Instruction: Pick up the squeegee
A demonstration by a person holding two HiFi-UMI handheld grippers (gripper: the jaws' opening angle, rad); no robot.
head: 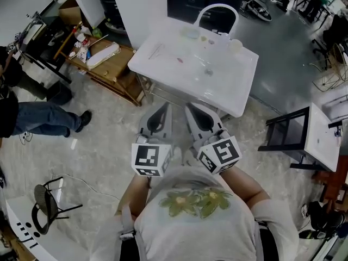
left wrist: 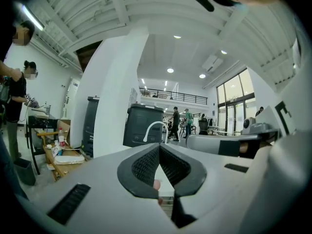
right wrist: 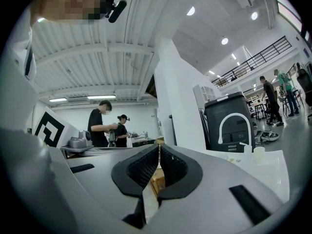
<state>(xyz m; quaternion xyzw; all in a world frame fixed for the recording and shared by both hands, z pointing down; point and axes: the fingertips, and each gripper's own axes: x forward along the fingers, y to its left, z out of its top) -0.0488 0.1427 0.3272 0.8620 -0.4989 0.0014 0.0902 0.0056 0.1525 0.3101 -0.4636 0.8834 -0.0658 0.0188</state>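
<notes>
Squeegee, maybe that thin pale thing, lies on the white table with a dish and a cup, well apart from your left gripper and right gripper, both squeezed tight, holding nothing.

left claw closed, right claw closed

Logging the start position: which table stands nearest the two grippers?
The large white table straight ahead; the wooden table lies off left, the small black-framed one off right.
</notes>
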